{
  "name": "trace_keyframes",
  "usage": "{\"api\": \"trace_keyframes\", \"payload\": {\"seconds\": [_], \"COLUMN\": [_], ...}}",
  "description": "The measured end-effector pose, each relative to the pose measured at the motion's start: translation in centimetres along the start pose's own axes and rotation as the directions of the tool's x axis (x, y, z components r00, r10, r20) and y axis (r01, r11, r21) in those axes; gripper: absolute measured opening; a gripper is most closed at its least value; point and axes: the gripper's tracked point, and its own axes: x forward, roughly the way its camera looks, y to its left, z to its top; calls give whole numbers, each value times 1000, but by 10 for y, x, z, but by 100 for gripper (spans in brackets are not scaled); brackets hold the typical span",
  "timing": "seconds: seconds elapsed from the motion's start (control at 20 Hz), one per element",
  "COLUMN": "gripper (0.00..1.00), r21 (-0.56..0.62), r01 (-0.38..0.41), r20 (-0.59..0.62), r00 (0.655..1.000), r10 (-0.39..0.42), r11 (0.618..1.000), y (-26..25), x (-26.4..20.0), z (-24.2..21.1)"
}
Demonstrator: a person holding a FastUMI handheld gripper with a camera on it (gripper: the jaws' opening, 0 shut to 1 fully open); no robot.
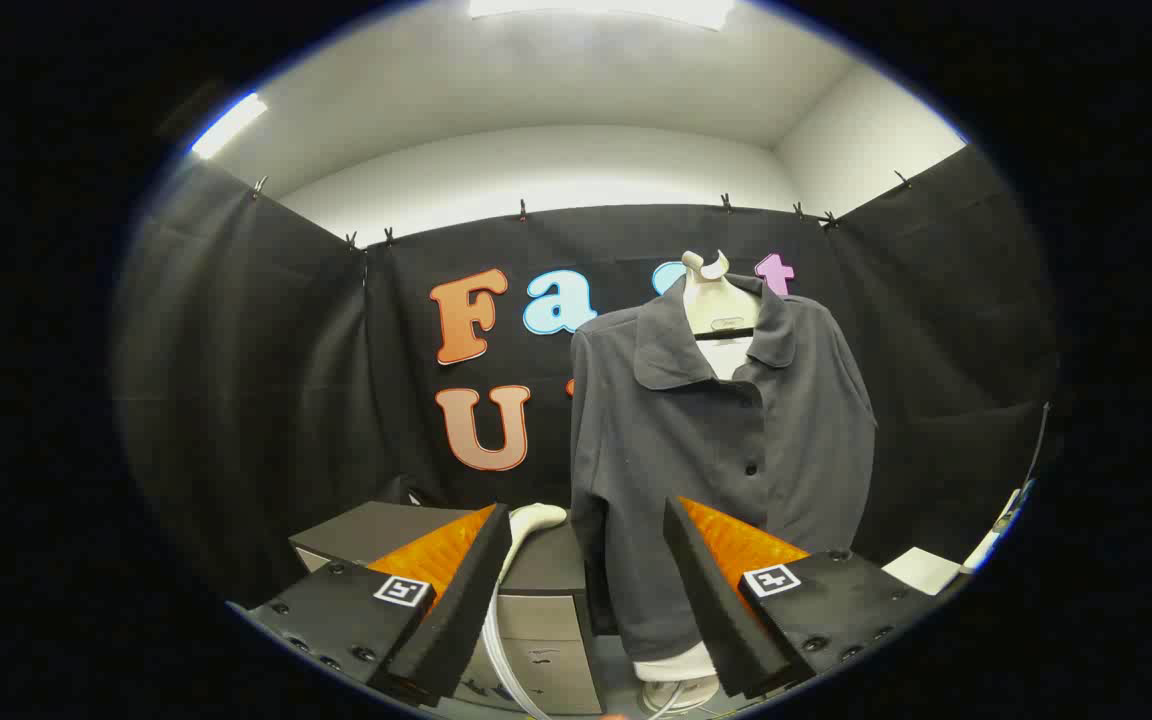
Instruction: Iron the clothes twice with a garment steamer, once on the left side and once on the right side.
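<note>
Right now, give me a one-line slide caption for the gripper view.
Open gripper faces a dark shirt hung on a mannequin, with the steamer resting on a cabinet just beyond its fingers.

Low claw-mounted view toward shirt (726, 440)

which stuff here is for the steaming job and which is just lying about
For the job:
- dark shirt hanging on the mannequin form
- white steamer lying on the cabinet top, its white hose hanging down
- gripper, fingers open, holding nothing

Lying about:
- grey cabinet
- white sheet beyond the right finger
</note>
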Motion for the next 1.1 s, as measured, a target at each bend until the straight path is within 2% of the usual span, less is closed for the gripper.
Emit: {"api": "trace_keyframes", "payload": {"seconds": [0.65, 1.1], "gripper": [98, 98], "r21": [12, 4], "r01": [39, 1], "r20": [-21, -63], "r00": [999, 998], "r10": [-39, -1], "r11": [999, 1000], "y": [-6, 25], "x": [10, 25], "z": [-5, -19]}}
